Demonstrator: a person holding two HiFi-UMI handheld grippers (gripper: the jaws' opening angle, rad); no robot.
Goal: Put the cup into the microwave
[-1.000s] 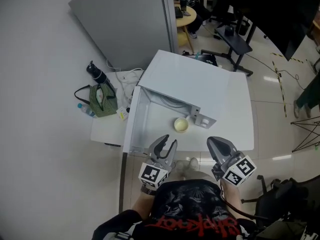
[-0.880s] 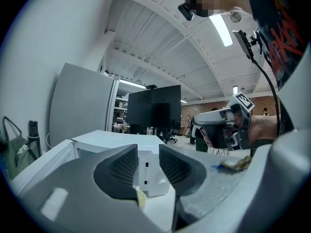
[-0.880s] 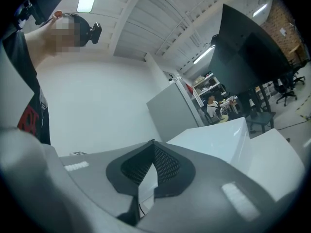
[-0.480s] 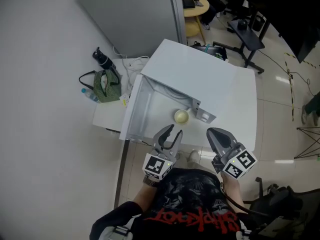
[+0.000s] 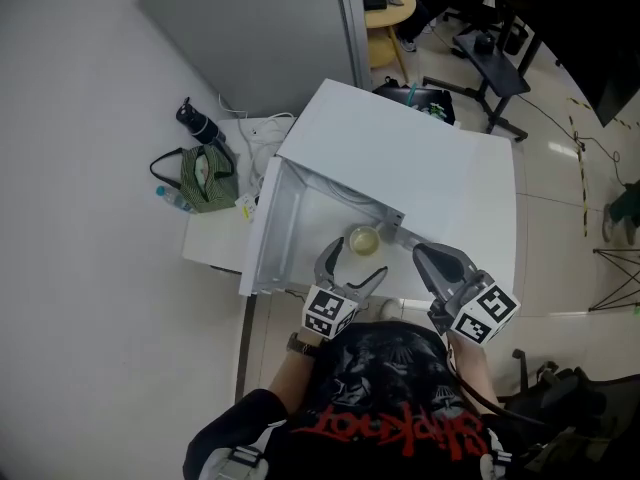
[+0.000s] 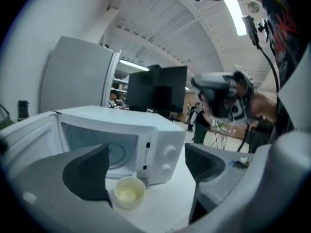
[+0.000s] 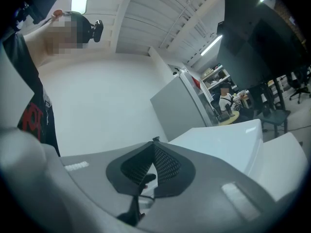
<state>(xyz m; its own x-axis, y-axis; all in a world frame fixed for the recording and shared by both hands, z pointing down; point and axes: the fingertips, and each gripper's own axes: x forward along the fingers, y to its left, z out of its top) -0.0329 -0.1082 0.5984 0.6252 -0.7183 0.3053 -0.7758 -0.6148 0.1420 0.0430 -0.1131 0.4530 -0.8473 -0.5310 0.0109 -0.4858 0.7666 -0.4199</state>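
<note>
Cup (image 5: 364, 240), empty, before open microwave (image 5: 400, 158); left claw (image 5: 356, 261) opening, nothing between; right claw (image 5: 422, 255) together.

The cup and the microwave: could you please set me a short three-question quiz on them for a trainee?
1. True or false: the cup is already inside the microwave.
2. The microwave's door is: A) shut, B) swung open, C) taken off.
3. Fill in: the right gripper is ____ (open or shut).

Key:
1. False: it stands on the table in front of the microwave.
2. B.
3. Shut, with nothing in it.
</note>
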